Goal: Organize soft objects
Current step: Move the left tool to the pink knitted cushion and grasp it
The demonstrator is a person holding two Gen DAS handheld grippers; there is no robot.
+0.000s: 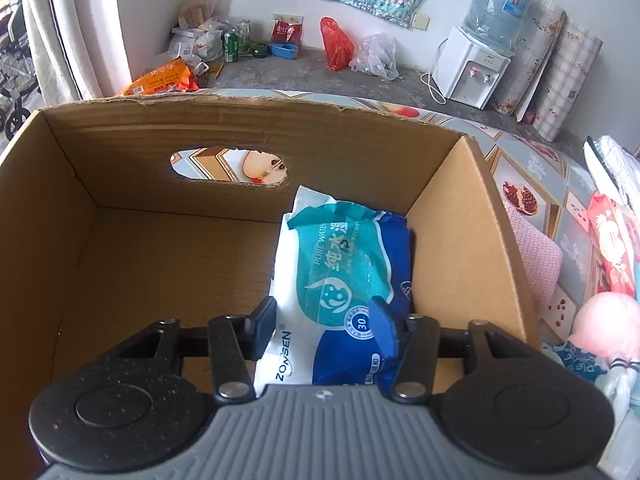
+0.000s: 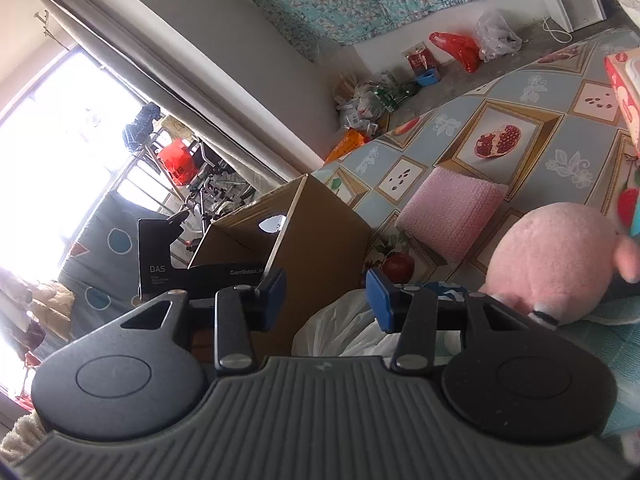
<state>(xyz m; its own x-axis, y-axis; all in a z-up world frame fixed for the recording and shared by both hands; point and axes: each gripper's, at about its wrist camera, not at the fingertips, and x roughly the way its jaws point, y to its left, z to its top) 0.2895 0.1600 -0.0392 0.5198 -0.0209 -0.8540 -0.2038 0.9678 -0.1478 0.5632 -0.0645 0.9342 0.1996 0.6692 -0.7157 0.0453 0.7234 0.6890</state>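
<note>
Wipes pack in the box, my left gripper (image 1: pixel 324 318) loose around it.

The wipes pack (image 1: pixel 344 264) is soft, white, teal and blue, crinkled at its far end, lying against the box's (image 1: pixel 248 128) right wall. My left gripper's fingers straddle its near end, part open, not pressing. My right gripper (image 2: pixel 326 300) hangs part open and empty beside a pink plush (image 2: pixel 560 260).

wipes pack (image 1: pixel 348 276) inside box (image 1: pixel 452 240)
</note>
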